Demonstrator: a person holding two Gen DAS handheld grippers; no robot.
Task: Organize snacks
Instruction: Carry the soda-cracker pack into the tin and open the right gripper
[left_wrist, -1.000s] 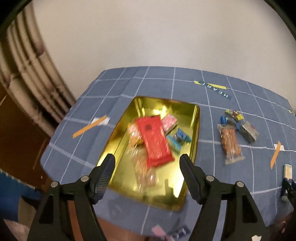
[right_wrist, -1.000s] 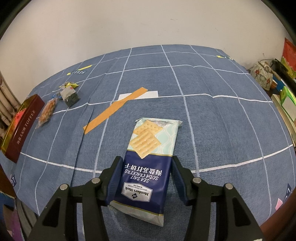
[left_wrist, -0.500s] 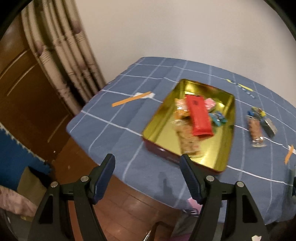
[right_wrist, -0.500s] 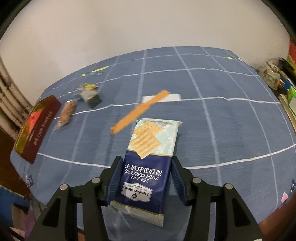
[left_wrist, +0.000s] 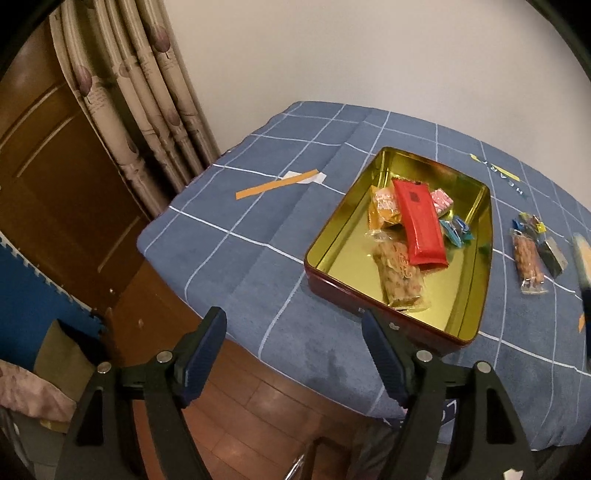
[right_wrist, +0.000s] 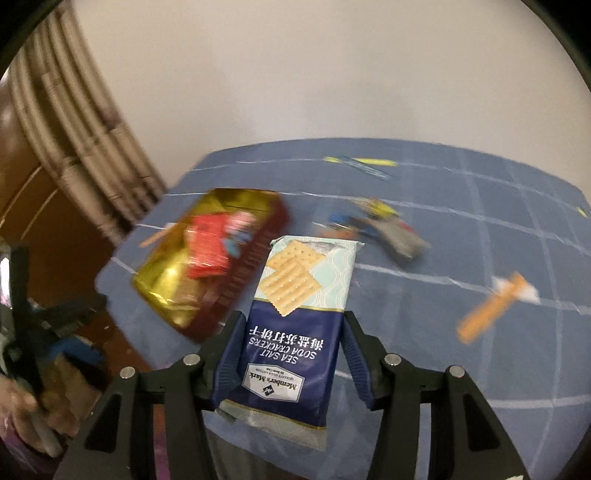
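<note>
right tool (right_wrist: 291, 332) gripping cracker pack (right_wrist: 295, 317), now nearer gold tin (right_wrist: 173, 295)

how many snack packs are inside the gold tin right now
5 visible in the gold rectangular tin: long red pack in the middle, orange pack left of it, clear nut bag nearest the camera, pink pack and small blue candies on its right. More may hide underneath.

cracker packet (right_wrist: 295, 325) "Member's Mark", "SEA SALT SODA CRACKERS"
</note>
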